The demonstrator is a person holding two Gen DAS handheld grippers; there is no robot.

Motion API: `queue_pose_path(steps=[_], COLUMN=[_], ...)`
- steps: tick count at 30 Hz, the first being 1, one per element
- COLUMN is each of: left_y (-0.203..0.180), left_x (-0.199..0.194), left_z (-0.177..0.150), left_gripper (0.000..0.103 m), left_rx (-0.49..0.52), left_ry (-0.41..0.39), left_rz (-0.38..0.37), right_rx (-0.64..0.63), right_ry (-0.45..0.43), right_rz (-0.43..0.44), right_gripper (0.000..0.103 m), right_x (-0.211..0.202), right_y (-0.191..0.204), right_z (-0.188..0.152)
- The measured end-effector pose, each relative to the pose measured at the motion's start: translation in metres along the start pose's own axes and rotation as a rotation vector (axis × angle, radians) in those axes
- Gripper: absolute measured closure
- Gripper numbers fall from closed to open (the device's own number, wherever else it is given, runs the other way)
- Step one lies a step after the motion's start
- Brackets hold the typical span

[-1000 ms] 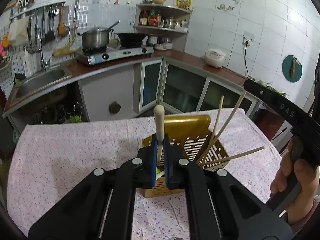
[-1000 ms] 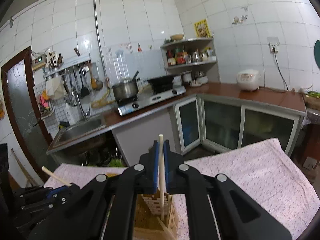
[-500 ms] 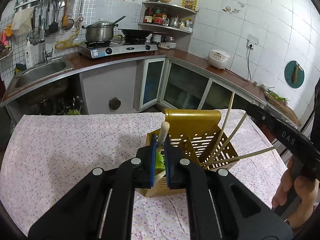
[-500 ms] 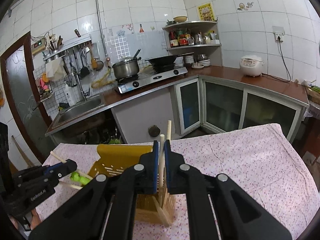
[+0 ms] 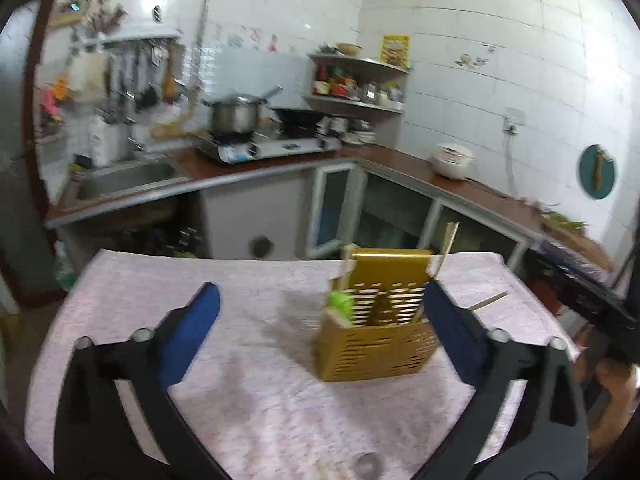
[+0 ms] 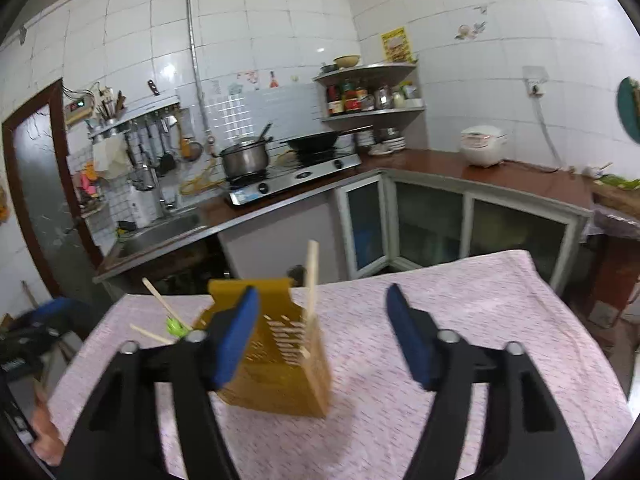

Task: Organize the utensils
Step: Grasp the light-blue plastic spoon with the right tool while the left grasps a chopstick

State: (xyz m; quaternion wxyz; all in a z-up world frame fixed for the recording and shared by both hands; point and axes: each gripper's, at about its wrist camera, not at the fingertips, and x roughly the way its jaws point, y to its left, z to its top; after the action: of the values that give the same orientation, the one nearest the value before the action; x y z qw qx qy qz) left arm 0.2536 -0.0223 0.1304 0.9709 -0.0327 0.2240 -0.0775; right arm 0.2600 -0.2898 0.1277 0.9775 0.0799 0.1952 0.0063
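Observation:
A yellow slotted utensil holder [image 5: 376,320] stands on the pink flowered tablecloth [image 5: 248,320]. It holds wooden chopsticks [image 5: 448,244] and a utensil with a green part [image 5: 340,302]. My left gripper [image 5: 320,328] is open and empty, pulled back in front of the holder. In the right wrist view the holder [image 6: 280,356] stands behind my left finger, with a chopstick [image 6: 310,276] upright in it and more sticks [image 6: 164,308] leaning out to the left. My right gripper [image 6: 322,336] is open and empty.
The table edge drops off at the far side toward the kitchen counter [image 6: 304,196] with a stove, pot and sink. The other gripper and hand show at the right edge [image 5: 600,308] of the left view and at the left edge [image 6: 28,344] of the right view.
Both grippers have opened and let go of their utensils, which now stand in the holder. Both have drawn back and up from the holder.

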Motion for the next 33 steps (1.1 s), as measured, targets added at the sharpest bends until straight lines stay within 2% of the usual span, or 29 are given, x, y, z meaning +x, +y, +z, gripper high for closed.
queue_pose_path(steps=[2,4,7,12,14,17,23,26,27,29,31,33], left_y=[-0.001,0.002,0.004,0.006,0.006,0.006,0.024,0.023,0.02,0.018,0.016,0.015], left_x=[-0.008,-0.01,-0.01,-0.007,-0.001,0.006,0.025,0.029,0.03,0.032,0.034,0.037], left_z=[-0.013,-0.025,-0.047,-0.086,-0.103,-0.123,-0.163,-0.173,-0.175,-0.18,-0.182,-0.184], left_gripper=[0.005,0.005,0.005,0.005,0.005,0.005,0.005,0.009,0.012,0.022,0.035,0.038], left_rx=[0.028,0.03,0.025,0.015,0.023,0.021,-0.108,-0.116,-0.115,-0.112,-0.112,-0.11], left_ry=[-0.001,0.021,0.077,0.166,0.214,0.274,0.432,0.463,0.47,0.49,0.507,0.522], left_rz=[0.051,0.068,0.067,0.057,0.049,0.077,0.017,0.012,0.014,0.003,-0.005,-0.015], right_rx=[-0.015,-0.027,-0.019,-0.051,-0.048,-0.032,-0.029,-0.04,-0.043,-0.051,-0.053,-0.037], right_ry=[0.004,0.036,0.076,0.163,0.192,0.265,0.379,0.411,0.426,0.445,0.469,0.485], right_rz=[-0.043,-0.086,-0.113,-0.154,-0.14,-0.122,-0.087,-0.066,-0.053,-0.036,-0.021,-0.001], right_gripper=[0.02,0.017,0.011,0.008,0.008,0.008,0.009,0.01,0.012,0.024,0.034,0.041], right_x=[-0.007,-0.011,-0.016,-0.021,-0.023,-0.021,-0.012,-0.01,-0.009,-0.008,-0.006,-0.005], right_y=[-0.004,-0.009,-0.014,-0.012,-0.011,-0.006,0.001,0.006,0.009,0.012,0.015,0.014], right_z=[-0.009,-0.025,-0.045,-0.087,-0.1,-0.122,-0.161,-0.177,-0.182,-0.189,-0.194,-0.198])
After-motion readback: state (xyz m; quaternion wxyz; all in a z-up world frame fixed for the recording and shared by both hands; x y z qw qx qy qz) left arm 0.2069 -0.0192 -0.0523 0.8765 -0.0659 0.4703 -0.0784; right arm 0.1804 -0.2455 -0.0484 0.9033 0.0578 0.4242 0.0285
